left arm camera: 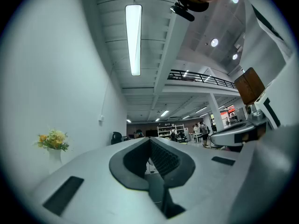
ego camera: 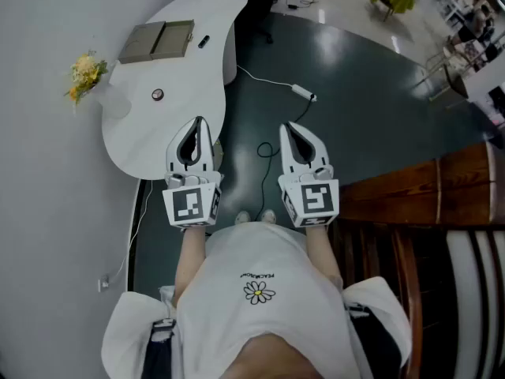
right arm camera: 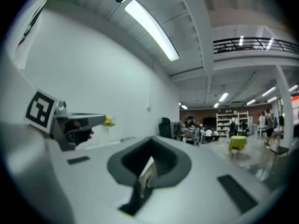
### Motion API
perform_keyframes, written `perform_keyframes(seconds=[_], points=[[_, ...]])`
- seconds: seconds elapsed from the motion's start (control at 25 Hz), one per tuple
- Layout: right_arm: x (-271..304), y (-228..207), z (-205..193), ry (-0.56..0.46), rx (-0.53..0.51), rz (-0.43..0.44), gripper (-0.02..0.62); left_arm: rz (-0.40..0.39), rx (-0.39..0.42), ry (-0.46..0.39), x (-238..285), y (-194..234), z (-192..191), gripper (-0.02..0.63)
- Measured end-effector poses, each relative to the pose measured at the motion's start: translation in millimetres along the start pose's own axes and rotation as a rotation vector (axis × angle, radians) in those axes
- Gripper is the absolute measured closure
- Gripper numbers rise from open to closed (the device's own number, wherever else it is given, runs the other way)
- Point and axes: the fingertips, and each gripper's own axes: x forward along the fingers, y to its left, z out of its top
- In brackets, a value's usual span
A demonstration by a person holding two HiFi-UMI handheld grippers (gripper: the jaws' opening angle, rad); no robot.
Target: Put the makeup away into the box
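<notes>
An open tan box (ego camera: 156, 39) lies at the far end of the white table (ego camera: 173, 133). Beside it is a small dark makeup stick (ego camera: 203, 42), and a round compact (ego camera: 158, 95) rests nearer the table's middle. My left gripper (ego camera: 199, 123) hovers over the table's near right edge, shut and empty; its own view shows the jaws meeting (left arm camera: 150, 140). My right gripper (ego camera: 289, 128) hangs over the dark floor to the table's right, shut with nothing in it (right arm camera: 152, 141). Both are well short of the makeup.
A vase of yellow flowers (ego camera: 85, 73) stands at the table's left edge against the white wall. A white cable with a power brick (ego camera: 302, 93) trails across the floor. A brown wooden counter (ego camera: 426, 188) is at the right. The left gripper (right arm camera: 70, 122) shows in the right gripper view.
</notes>
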Motion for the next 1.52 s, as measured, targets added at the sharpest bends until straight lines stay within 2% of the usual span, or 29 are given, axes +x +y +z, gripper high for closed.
perform_keyframes(seconds=[0.24,0.6,0.88,1.24,1.4,1.52], points=[[3.8,-1.3,-2.2,0.003,-0.003,0.016,0.566,0.002,-0.003,-0.006,3.1,0.0,0.7,0.586],[8.7,-16.8,-11.8,-0.004,0.066,0.028,0.566,0.006,-0.003,0.008,12.3,-7.0,-6.0,0.586],[13.2,-39.3,-15.9,-0.006,0.057,0.031,0.566,0.012,0.014,0.008,32.2,-16.5,-11.2,0.586],[14.7,-74.8,-13.6,-0.048,0.046,0.036,0.566,0.028,0.003,-0.025,56.0,-35.0,-11.3,0.586],[20.8,-91.1,-12.8,-0.064,0.057,0.021,0.566,0.008,-0.041,-0.064,79.2,-38.5,-7.4,0.586],[35.7,-105.8,-15.0,-0.082,0.04,0.003,0.566,-0.029,-0.03,-0.092,109.0,-42.4,-13.2,0.586]])
